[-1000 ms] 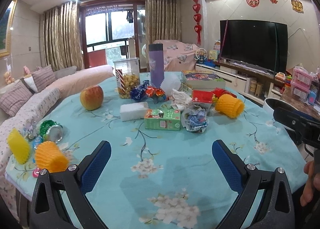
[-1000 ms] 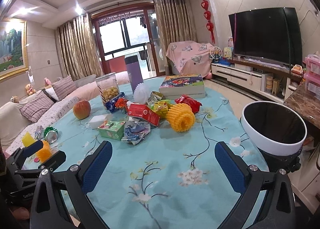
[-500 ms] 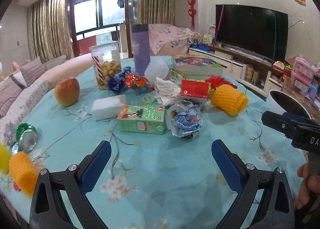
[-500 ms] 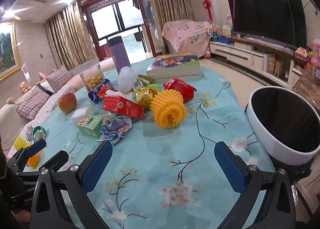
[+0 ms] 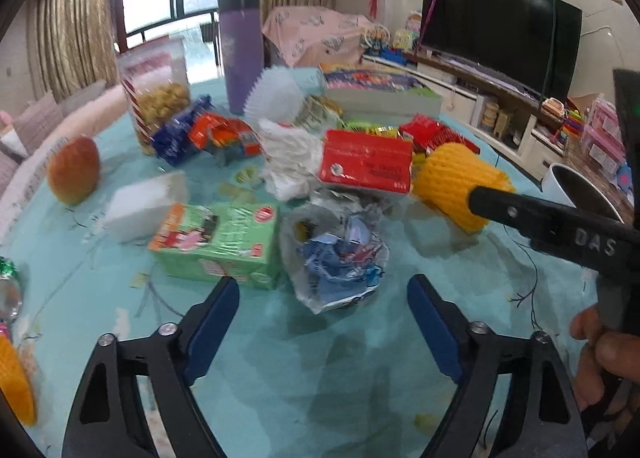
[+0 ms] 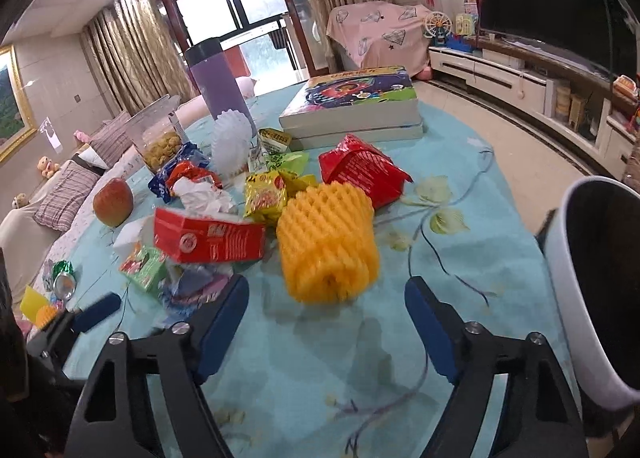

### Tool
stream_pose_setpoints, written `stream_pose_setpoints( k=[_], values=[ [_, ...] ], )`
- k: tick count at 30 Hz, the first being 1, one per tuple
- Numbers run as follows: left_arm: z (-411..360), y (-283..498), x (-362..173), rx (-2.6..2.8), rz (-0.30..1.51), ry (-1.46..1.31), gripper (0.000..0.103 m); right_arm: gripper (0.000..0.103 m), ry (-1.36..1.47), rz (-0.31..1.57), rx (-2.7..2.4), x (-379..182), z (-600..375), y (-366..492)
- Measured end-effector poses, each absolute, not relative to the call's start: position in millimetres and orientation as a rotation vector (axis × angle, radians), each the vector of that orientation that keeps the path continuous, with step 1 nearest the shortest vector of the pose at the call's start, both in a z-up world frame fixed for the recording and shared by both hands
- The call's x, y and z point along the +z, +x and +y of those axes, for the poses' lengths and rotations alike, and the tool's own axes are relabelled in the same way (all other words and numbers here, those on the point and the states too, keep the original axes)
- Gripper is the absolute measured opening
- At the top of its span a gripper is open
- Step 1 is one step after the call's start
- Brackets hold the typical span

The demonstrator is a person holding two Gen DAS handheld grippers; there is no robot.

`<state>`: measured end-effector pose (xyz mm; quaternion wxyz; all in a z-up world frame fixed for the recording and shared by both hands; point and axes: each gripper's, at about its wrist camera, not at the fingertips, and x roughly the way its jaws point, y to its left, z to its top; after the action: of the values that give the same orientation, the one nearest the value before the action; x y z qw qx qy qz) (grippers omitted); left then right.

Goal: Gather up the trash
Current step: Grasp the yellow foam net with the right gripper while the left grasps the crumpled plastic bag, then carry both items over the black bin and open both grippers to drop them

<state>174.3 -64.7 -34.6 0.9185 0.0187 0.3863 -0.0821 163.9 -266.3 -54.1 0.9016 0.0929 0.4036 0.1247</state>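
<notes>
Left gripper [image 5: 323, 310]: jaws apart and closing, nothing between the blue pads, low over the turquoise floral surface [image 5: 280, 370]. At 12 o'clock just beyond the jaw tips, a crumpled clear plastic bag [image 5: 334, 258] stuffed with blue and white wrappers, lying on the surface, untouched. At 11 o'clock, touching the bag's side, a green drink carton [image 5: 218, 242] on its side, with pink and red print. Behind the carton, a white block [image 5: 144, 204]. Farther at 12 o'clock, a red carton [image 5: 366, 166] resting on white crumpled paper [image 5: 290, 156].

Right gripper [image 6: 326, 312]: jaws apart and closing, empty, over the same surface. At 12 o'clock just past the tips, a yellow foam fruit net [image 6: 326, 242], a ribbed lattice tube lying on its side with the open end toward the camera, blurred, not touched. At 10 o'clock, the red carton [image 6: 210, 236]. Beyond the net, a yellow snack packet [image 6: 266, 194] and a red foil bag [image 6: 360, 170]. At 3 o'clock, off the surface's edge, a white bin [image 6: 568, 298] with a dark inside.
</notes>
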Motion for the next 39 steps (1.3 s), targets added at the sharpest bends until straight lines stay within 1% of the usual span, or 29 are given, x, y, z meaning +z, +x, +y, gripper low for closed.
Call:
stream_pose_setpoints(
  k=[1, 2, 3, 4, 5, 6, 7, 11, 12, 16, 23, 31, 39],
  values=[
    [-65, 178, -37, -0.179, 0.813, 0.032, 0.073, 0.08, 0.193, 0.838, 0.258, -56, -266, 167],
    [-65, 181, -38, -0.185, 0.825, 0.027, 0.069, 0.076, 0.196, 0.846, 0.261, -58, -266, 171],
    [-65, 185, -40, -0.194, 0.837, 0.02, 0.058, 0.072, 0.206, 0.855, 0.266, -61, -266, 175],
    [-65, 188, -42, -0.203, 0.851, 0.014, 0.044, 0.062, 0.213, 0.863, 0.268, -63, -267, 178],
    [-65, 191, -43, -0.21, 0.865, 0.009, 0.038, 0.046, 0.225, 0.878, 0.271, -67, -268, 181],
    [-64, 191, -43, -0.22, 0.865, 0.001, 0.032, 0.041, 0.232, 0.889, 0.273, -70, -269, 183],
    [-63, 190, -41, -0.232, 0.855, -0.004, 0.021, 0.04, 0.251, 0.896, 0.278, -72, -272, 182],
    [-66, 184, -38, -0.257, 0.831, 0.019, 0.015, 0.037, 0.267, 0.875, 0.288, -69, -277, 171],
    [-67, 180, -37, -0.267, 0.825, 0.021, 0.008, 0.036, 0.269, 0.87, 0.291, -67, -279, 166],
    [-73, 162, -33, -0.319, 0.81, 0.024, 0.006, 0.036, 0.265, 0.856, 0.284, -59, -288, 150],
    [-90, 141, -23, -0.435, 0.784, 0.033, 0.005, 0.036, 0.279, 0.825, 0.246, -44, -311, 120],
    [-111, 142, -19, -0.517, 0.762, 0.076, 0.005, 0.036, 0.32, 0.804, 0.175, -35, -348, 87],
    [-148, 145, -13, -0.584, 0.753, 0.111, 0.005, 0.036, 0.343, 0.775, 0.1, -25, -382, 66]
  ],
)
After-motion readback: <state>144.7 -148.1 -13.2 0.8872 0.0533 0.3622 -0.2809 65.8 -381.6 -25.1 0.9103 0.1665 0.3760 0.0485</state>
